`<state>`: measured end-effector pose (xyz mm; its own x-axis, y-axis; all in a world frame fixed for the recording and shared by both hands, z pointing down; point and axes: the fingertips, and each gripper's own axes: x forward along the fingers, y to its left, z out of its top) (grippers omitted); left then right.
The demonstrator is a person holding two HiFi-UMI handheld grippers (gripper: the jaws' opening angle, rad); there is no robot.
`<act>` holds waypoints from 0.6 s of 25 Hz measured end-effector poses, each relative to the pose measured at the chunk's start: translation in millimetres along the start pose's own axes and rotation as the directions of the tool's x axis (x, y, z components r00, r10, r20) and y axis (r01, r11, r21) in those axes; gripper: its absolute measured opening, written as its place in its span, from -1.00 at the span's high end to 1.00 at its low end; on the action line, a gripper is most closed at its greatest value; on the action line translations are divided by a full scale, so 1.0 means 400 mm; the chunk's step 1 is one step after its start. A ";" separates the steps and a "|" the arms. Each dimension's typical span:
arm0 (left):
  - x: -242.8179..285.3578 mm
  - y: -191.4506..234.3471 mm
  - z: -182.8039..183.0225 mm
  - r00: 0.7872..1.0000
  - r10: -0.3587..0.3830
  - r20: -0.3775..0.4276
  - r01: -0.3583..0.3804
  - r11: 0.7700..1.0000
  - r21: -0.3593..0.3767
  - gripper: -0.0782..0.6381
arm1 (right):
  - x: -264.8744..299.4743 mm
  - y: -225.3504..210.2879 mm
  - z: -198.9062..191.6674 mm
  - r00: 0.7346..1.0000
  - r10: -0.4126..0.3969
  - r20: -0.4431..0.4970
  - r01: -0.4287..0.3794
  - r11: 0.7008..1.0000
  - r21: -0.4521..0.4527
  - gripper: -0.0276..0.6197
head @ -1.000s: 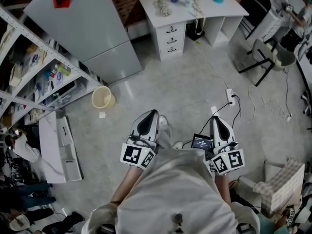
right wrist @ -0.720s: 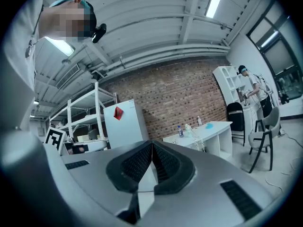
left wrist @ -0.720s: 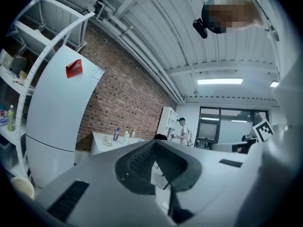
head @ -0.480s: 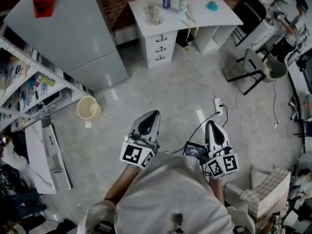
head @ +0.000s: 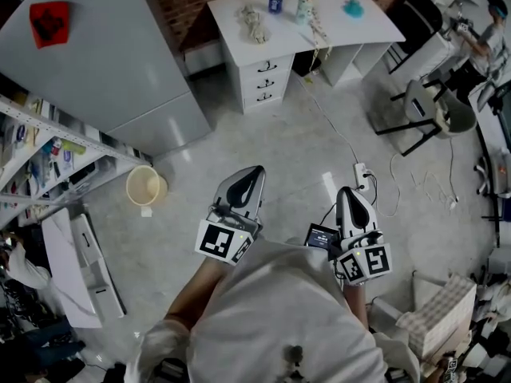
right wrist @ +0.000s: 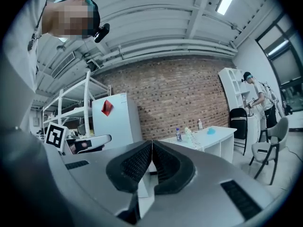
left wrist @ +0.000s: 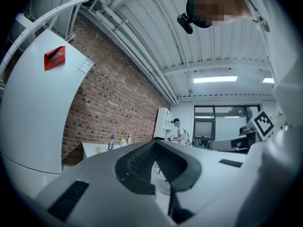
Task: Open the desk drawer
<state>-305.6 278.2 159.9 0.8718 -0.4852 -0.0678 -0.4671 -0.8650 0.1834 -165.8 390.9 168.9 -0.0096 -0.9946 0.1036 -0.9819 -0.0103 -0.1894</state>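
Observation:
A white desk (head: 375,24) stands against the brick wall at the top of the head view, with a column of three drawers (head: 263,79) under its left part. It also shows far off in the right gripper view as the desk (right wrist: 218,135). My left gripper (head: 254,171) and right gripper (head: 346,192) are held level in front of my body, several steps short of the desk. Both are shut with nothing between the pads, left gripper (left wrist: 155,144), right gripper (right wrist: 152,143).
A grey fridge (head: 96,70) stands left of the desk, metal shelving (head: 48,154) farther left. A yellow bucket (head: 146,187) sits on the floor. A power strip (head: 362,171) and cables lie on the floor right of my path. A chair (head: 435,112) and a person (head: 479,30) are at right.
The desk and fridge have shifted in the head view as I walk across the floor toward them. Both grippers stayed shut and in front of me.

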 end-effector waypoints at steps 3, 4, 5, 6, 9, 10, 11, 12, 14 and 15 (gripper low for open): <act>0.032 0.029 0.009 1.000 0.002 -0.001 -0.002 1.000 0.001 0.77 | 0.038 -0.005 0.001 1.000 0.002 -0.009 -0.002 1.000 0.011 0.83; 0.040 0.033 0.009 1.000 0.003 -0.004 -0.003 1.000 -0.003 0.77 | 0.047 -0.010 0.003 1.000 0.002 -0.012 -0.002 1.000 0.010 0.83; 0.048 0.036 0.008 1.000 0.005 -0.008 -0.005 1.000 -0.006 0.77 | 0.056 -0.017 0.005 1.000 0.000 -0.014 0.000 1.000 0.011 0.83; 0.056 0.039 0.006 1.000 0.007 -0.015 -0.007 1.000 -0.007 0.77 | 0.067 -0.025 0.007 1.000 -0.001 -0.014 0.002 1.000 0.015 0.83; 0.079 0.049 -0.005 0.999 0.018 -0.042 -0.018 1.000 0.004 0.77 | 0.102 -0.055 0.008 1.000 0.001 -0.012 -0.001 0.999 0.045 0.83; 0.085 0.051 -0.008 0.998 0.024 -0.051 -0.023 1.000 0.013 0.77 | 0.113 -0.065 0.006 1.000 0.008 -0.013 -0.007 0.998 0.056 0.83; 0.091 0.053 -0.011 0.998 0.031 -0.057 -0.030 0.999 0.024 0.77 | 0.124 -0.075 0.002 1.000 0.017 -0.016 -0.016 0.998 0.064 0.83; 0.097 0.055 -0.012 0.997 0.044 -0.060 -0.042 0.999 0.034 0.77 | 0.136 -0.088 0.000 0.999 0.028 -0.022 -0.026 0.997 0.067 0.83; 0.115 0.065 -0.015 0.995 0.081 -0.061 -0.078 0.996 0.045 0.77 | 0.165 -0.118 0.001 0.998 0.053 -0.031 -0.051 0.997 0.061 0.83; 0.128 0.071 -0.017 0.993 0.102 -0.059 -0.100 0.994 0.045 0.77 | 0.181 -0.135 0.005 0.997 0.068 -0.033 -0.066 0.996 0.057 0.83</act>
<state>-273.4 229.6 168.2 0.8265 -0.5629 0.0090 -0.5581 -0.8170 0.1452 -113.1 319.2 184.6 -0.0826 -0.9890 0.1227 -0.9666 0.0495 -0.2516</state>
